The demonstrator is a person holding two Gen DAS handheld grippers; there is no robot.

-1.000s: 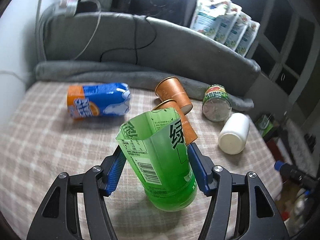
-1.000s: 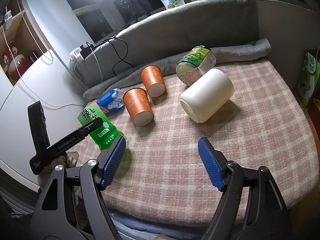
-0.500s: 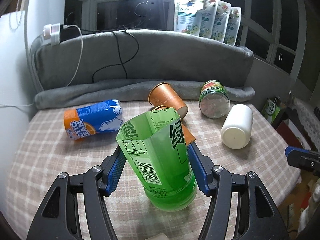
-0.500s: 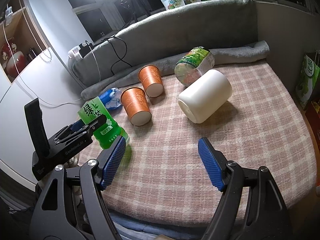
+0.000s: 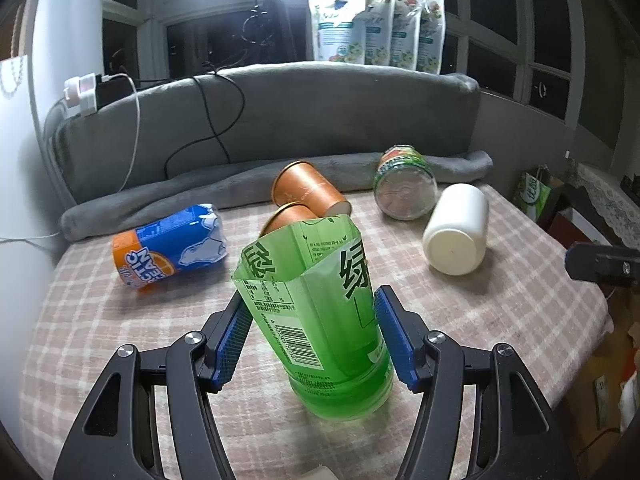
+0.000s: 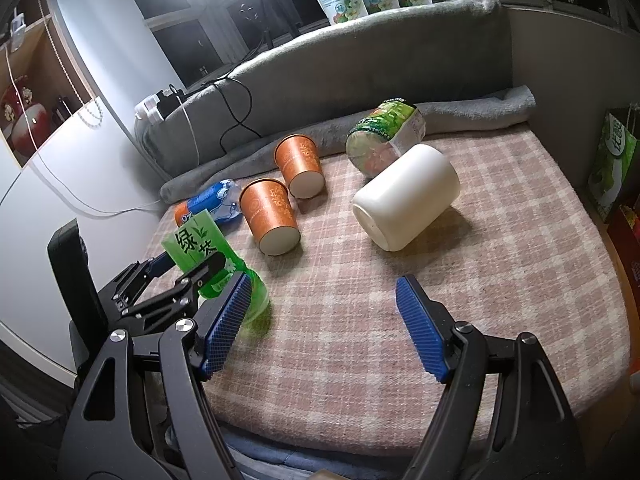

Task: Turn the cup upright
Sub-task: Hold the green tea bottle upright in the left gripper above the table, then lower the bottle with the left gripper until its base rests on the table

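A green cut-off bottle cup [image 5: 320,312] stands upright on the checked cloth, open end up. My left gripper [image 5: 312,336] is shut on it, one blue pad on each side. The same cup [image 6: 208,256] and left gripper show at the left of the right wrist view. My right gripper [image 6: 324,328] is open and empty above the cloth near its front edge. Two orange paper cups [image 6: 272,216] [image 6: 300,164], a white cup [image 6: 408,196] and a blue-orange cup [image 5: 168,244] lie on their sides.
A green-labelled clear cup [image 5: 404,192] lies on its side by the grey rolled blanket [image 5: 440,164]. A grey cushion [image 5: 280,120] with cables backs the surface. Refill pouches [image 5: 376,24] stand on top. The cloth's right edge [image 5: 592,304] drops off.
The left gripper has tilted level with the green cup, bringing it from leaning to upright on the cloth. The right gripper has barely moved.
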